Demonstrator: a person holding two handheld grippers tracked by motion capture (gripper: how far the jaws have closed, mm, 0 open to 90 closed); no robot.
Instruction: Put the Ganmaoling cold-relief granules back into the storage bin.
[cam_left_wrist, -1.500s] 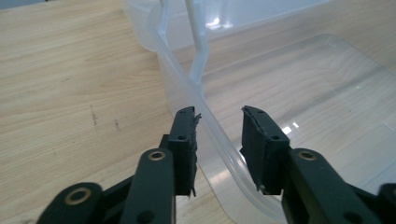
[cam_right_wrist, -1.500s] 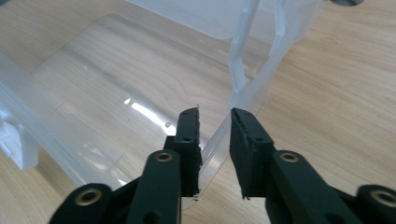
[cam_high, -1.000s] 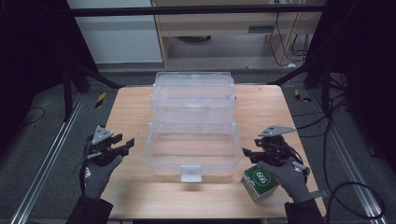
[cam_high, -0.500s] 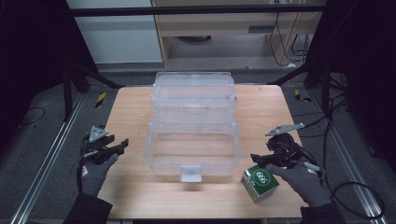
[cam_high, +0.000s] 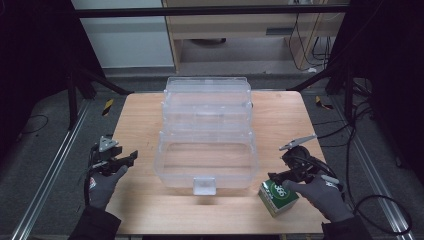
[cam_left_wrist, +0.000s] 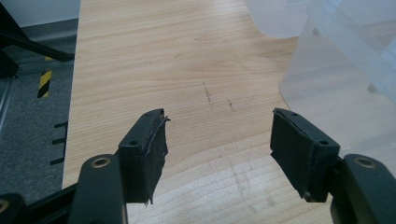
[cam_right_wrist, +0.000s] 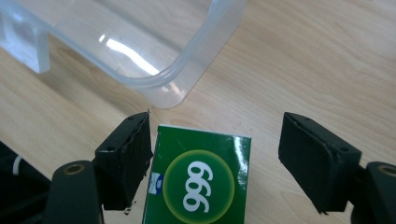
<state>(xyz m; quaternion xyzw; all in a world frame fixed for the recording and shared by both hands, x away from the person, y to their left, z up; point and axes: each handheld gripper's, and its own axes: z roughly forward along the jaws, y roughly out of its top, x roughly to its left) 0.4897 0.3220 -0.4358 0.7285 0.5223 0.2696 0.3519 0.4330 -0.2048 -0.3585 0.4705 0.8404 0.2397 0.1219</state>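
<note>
Right gripper (cam_right_wrist: 212, 154) stood over the green box (cam_right_wrist: 198, 179) near the table's (cam_high: 135, 115) front right corner, jaws spread and straddling the box. Its jaws had just been opening. In the right gripper view the left pad (cam_right_wrist: 133, 156) lay at or just beside the box's side, and the right pad was clearly apart from it, so the box was not gripped. The box rested on the table just beside the front right corner of the clear bin (cam_high: 207, 155).

Left gripper (cam_left_wrist: 217, 154) hung above the table's left edge, near the front. Its jaws had also just been opening and now stood wide, with bare wood between them.

Compared with a second earlier, both hands had dropped back from the bin's sides toward the front edge. Judgement: the bin work appeared finished, and the right gripper was set up to pick the box, probably for loading into the bin.
</note>
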